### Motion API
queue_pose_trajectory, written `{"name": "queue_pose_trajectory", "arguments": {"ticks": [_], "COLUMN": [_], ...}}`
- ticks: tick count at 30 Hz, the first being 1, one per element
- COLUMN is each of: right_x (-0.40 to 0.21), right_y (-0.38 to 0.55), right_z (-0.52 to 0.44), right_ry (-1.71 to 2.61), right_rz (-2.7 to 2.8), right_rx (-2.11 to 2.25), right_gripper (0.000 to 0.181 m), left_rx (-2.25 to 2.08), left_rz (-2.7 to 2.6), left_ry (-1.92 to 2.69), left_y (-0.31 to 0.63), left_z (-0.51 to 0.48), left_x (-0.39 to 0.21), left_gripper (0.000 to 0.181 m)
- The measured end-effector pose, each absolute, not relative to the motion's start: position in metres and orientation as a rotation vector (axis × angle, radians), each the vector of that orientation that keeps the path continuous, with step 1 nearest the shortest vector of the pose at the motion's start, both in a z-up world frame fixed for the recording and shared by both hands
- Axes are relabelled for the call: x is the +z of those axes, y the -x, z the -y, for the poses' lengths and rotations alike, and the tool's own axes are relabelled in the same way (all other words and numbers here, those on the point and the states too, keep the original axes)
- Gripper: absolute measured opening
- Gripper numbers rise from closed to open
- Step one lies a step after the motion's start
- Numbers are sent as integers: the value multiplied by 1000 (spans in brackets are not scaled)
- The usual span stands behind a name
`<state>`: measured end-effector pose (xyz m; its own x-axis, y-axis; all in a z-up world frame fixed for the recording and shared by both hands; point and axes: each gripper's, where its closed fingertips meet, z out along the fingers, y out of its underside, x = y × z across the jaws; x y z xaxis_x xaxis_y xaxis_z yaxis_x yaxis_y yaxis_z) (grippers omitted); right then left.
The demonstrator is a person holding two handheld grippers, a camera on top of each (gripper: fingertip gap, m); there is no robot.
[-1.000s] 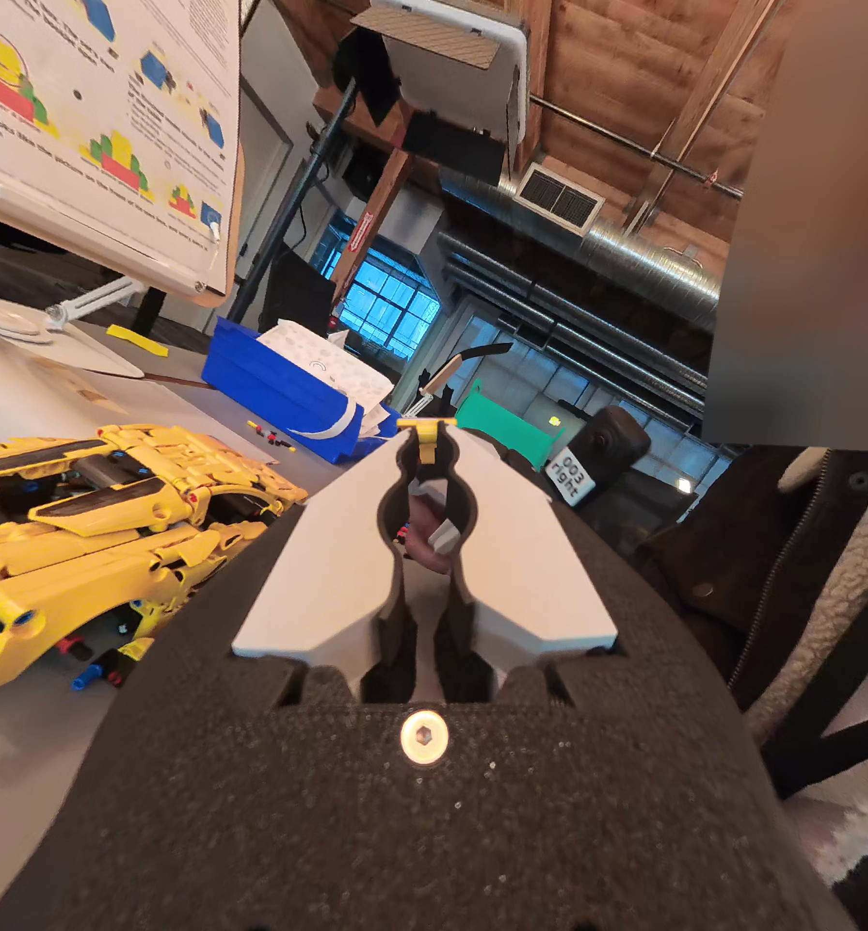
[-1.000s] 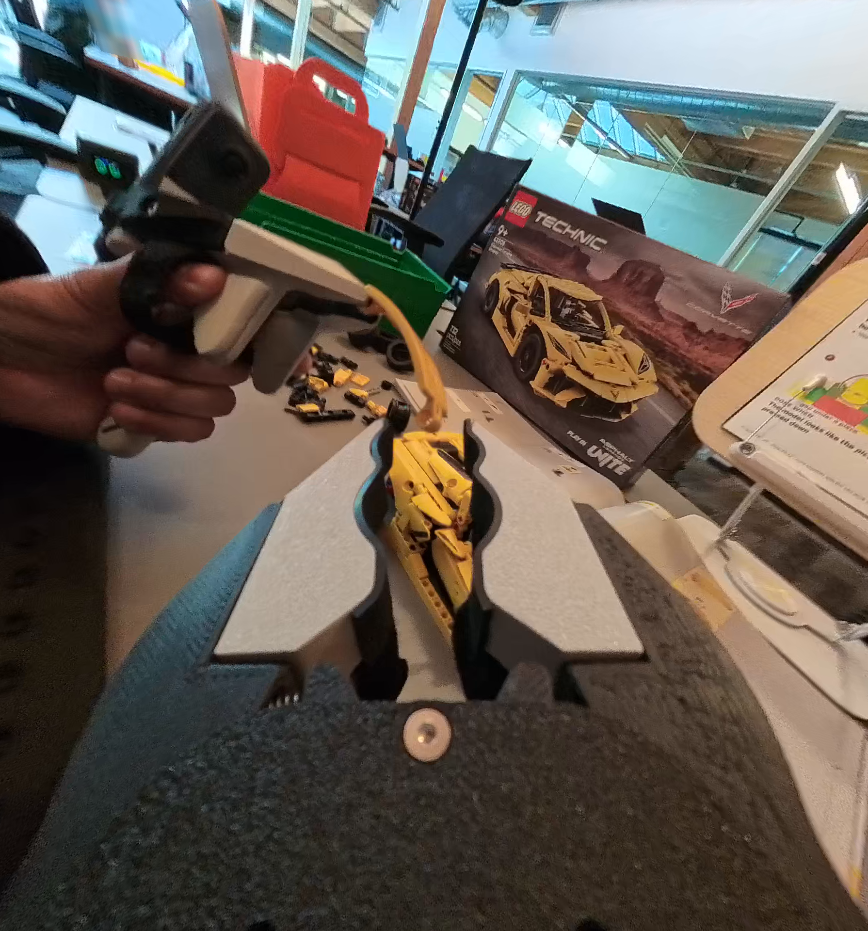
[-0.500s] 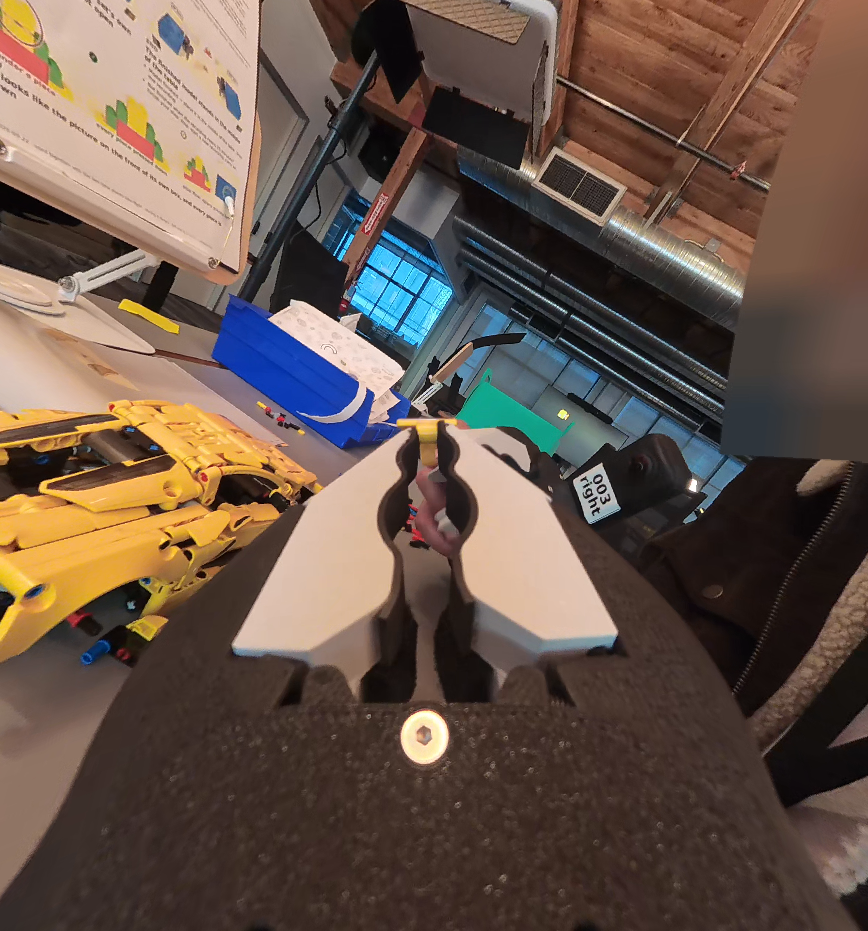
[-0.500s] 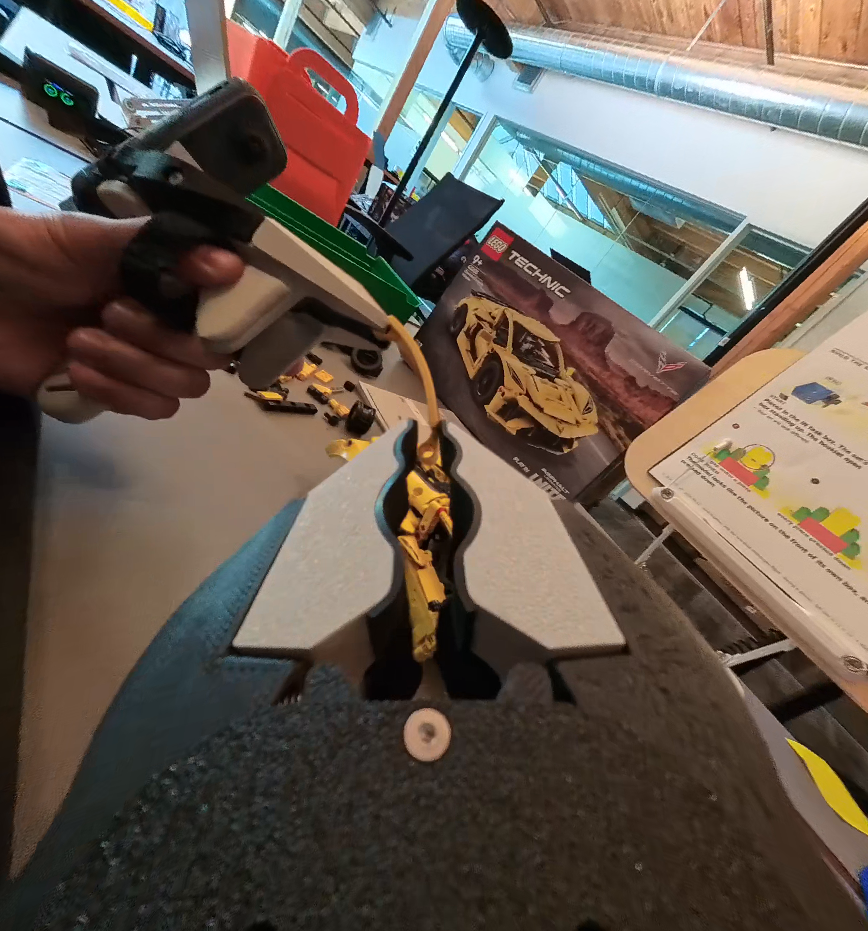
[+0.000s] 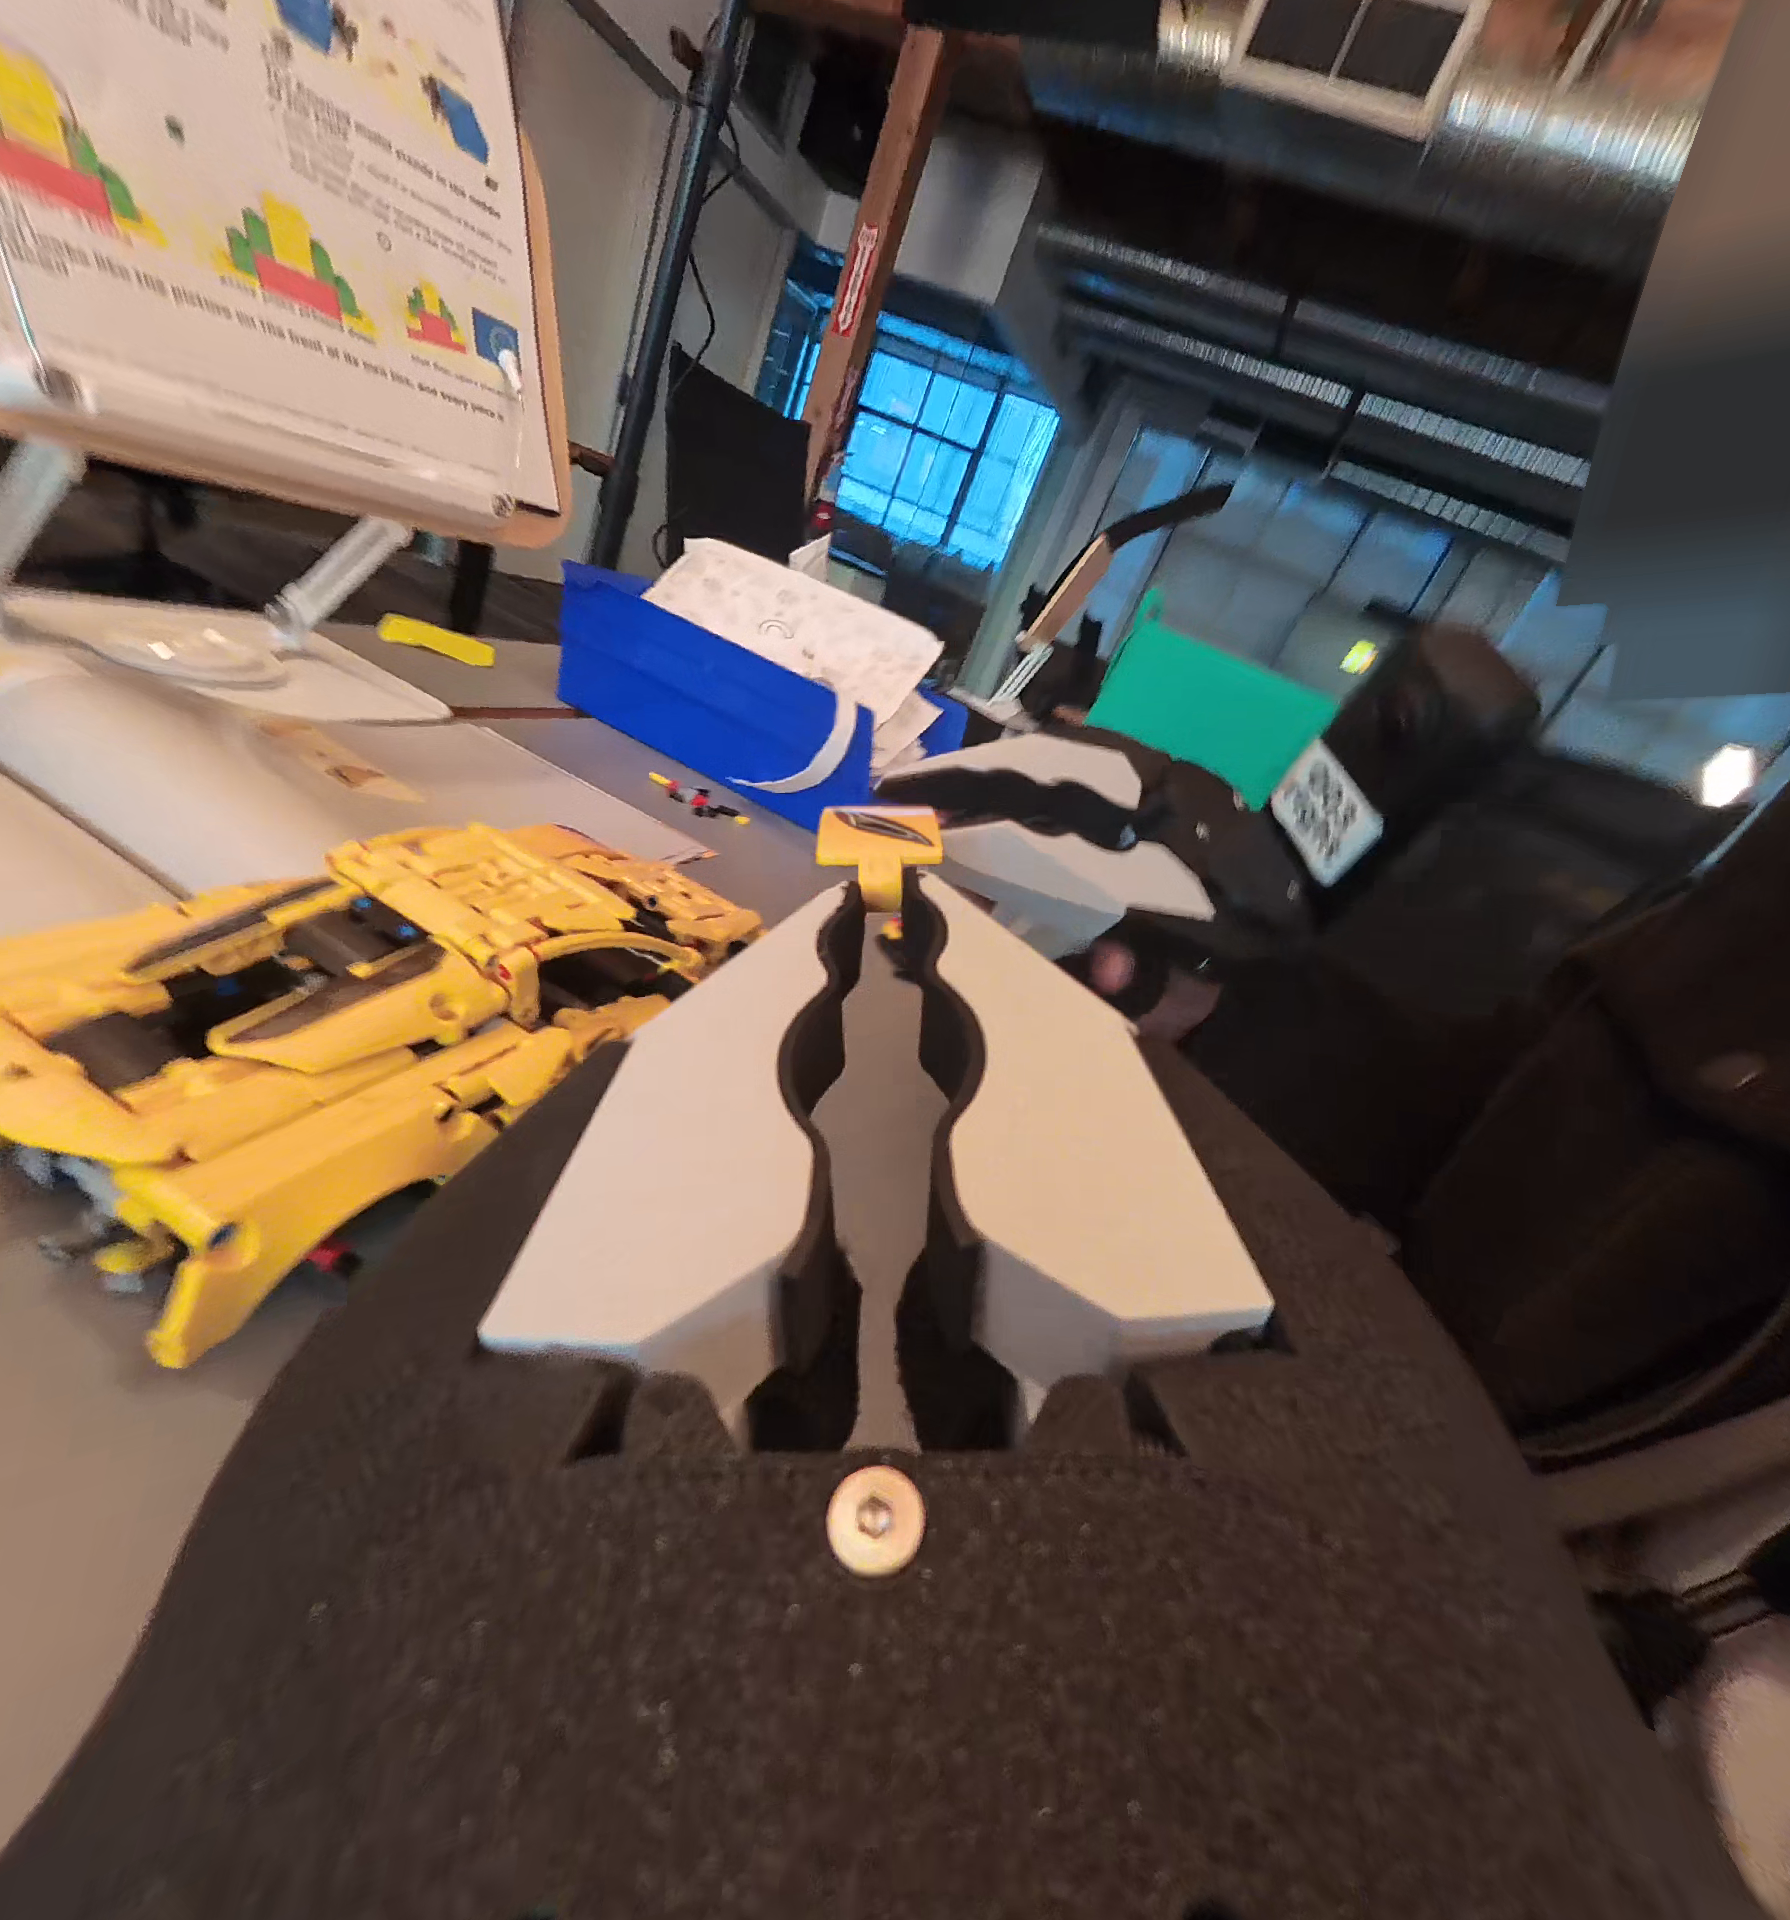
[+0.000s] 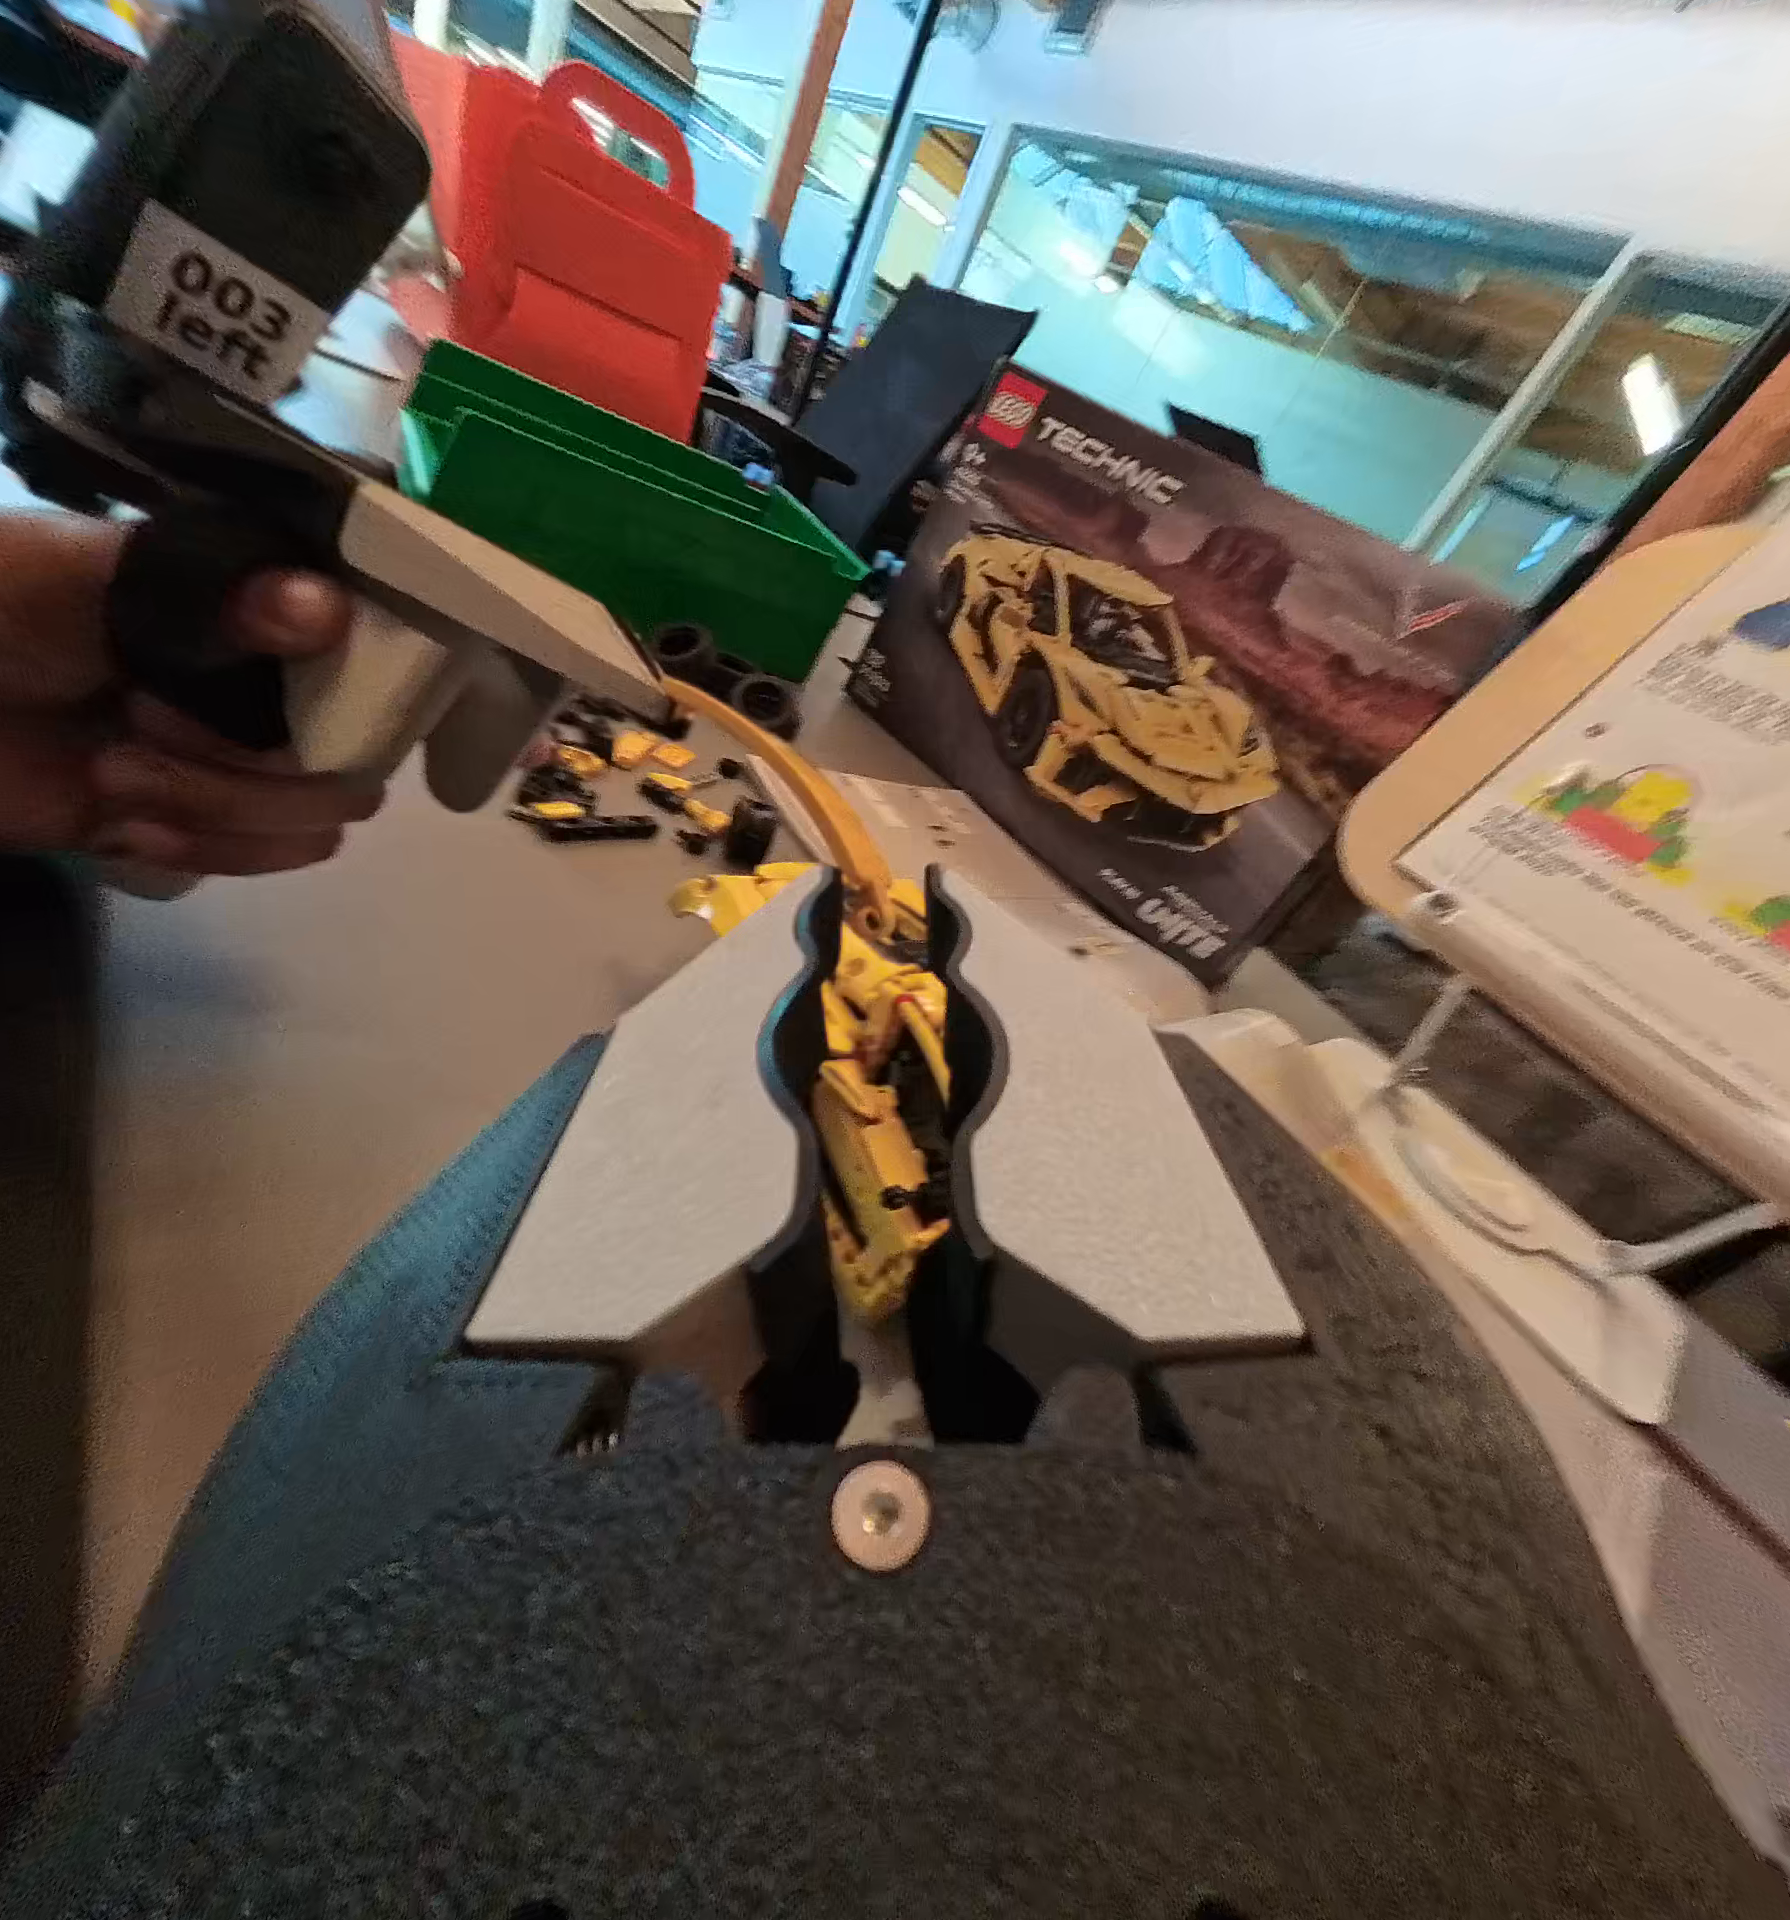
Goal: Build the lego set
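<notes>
The left gripper (image 5: 883, 902) pinched a curved yellow piece (image 6: 806, 792) at its tips; the right gripper (image 6: 875, 883) was nearly closed, its hold unclear. Below, the yellow car (image 5: 278, 1029) lay on the grey table (image 6: 371, 997), near a box (image 6: 1171, 665) and green bin (image 6: 621, 520).

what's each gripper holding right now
Left gripper: shut on the curved yellow piece.
Right gripper: shut, its fingers empty.
</notes>
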<state>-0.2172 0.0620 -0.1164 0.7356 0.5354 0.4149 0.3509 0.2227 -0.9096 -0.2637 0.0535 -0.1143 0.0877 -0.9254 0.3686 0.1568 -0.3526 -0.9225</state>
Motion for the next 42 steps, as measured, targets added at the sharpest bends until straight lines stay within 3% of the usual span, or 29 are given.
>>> {"name": "queue_pose_trajectory", "arguments": {"ticks": [5,9,13,22,32,42], "right_x": [-119,-120,-115,-107,-106,-71], "right_y": [217,220,228,234,208,108], "right_z": [-56,-48,-35,-19,-30,-78], "right_ry": [1518,1570,1528,1454,1538,1457], "right_rz": [737,706,729,796,798,219], "right_rx": [603,952,1103,1151,1035,1054], "right_gripper": [23,31,22,7,6,6], "left_rx": [-1247,-1370,-1543,-1614,-1578,-1500], "left_rz": [-948,-930,-912,-954,-948,-998], "left_ry": [1353,1280,1192,1201,1337,1349], "left_y": [274,280,282,277,268,260], "left_z": [-52,-45,-31,-22,-34,-38], "left_x": [-115,-103,-90,-94,-114,-126], "left_gripper": [6,6,6,7,11,15]}}
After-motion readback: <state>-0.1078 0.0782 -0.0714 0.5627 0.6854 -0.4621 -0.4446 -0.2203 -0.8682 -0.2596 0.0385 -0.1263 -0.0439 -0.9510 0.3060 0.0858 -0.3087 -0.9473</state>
